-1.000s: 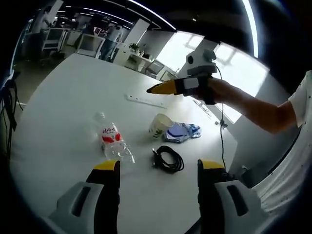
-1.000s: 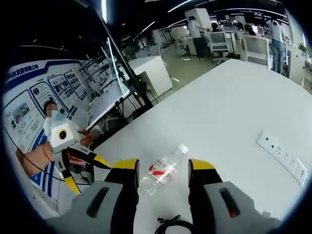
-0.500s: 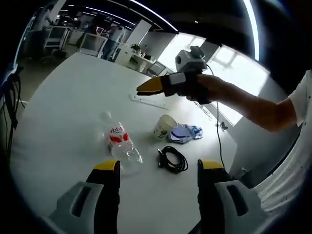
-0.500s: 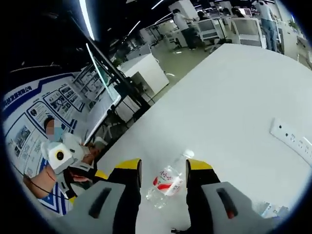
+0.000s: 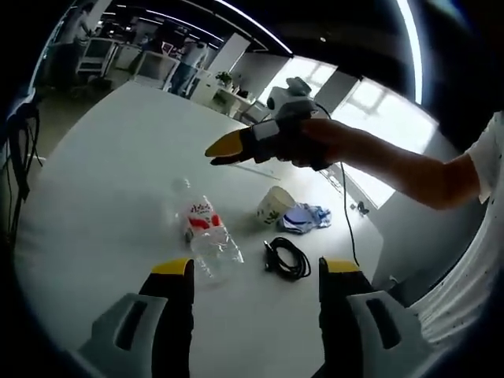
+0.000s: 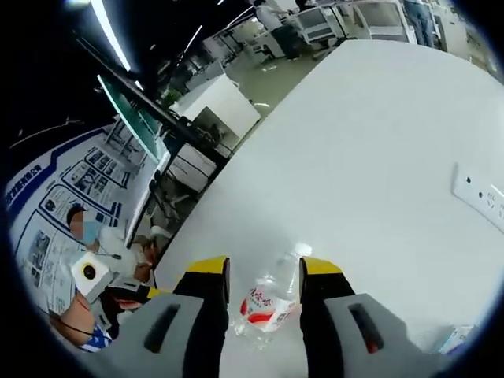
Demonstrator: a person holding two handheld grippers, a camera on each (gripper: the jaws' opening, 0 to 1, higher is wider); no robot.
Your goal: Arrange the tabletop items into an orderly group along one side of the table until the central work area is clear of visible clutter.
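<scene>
White tabletop (image 5: 102,205), open office beyond: my right gripper (image 6: 264,272) hangs over the lying water bottle (image 6: 272,295) with jaws spread to either side of it and nothing grasped, while my left gripper (image 5: 252,268) waits released nearer the table edge. Paper cup (image 5: 274,205), blue cloth (image 5: 305,218) and coiled black cable (image 5: 287,258) lie just beyond the bottle. I judge the step a pick-up: I should come down square across the labelled middle, since a round bottle rolls away from a skewed pinch.

Clear plastic bottle (image 5: 206,236), matt white table (image 5: 102,181)
</scene>
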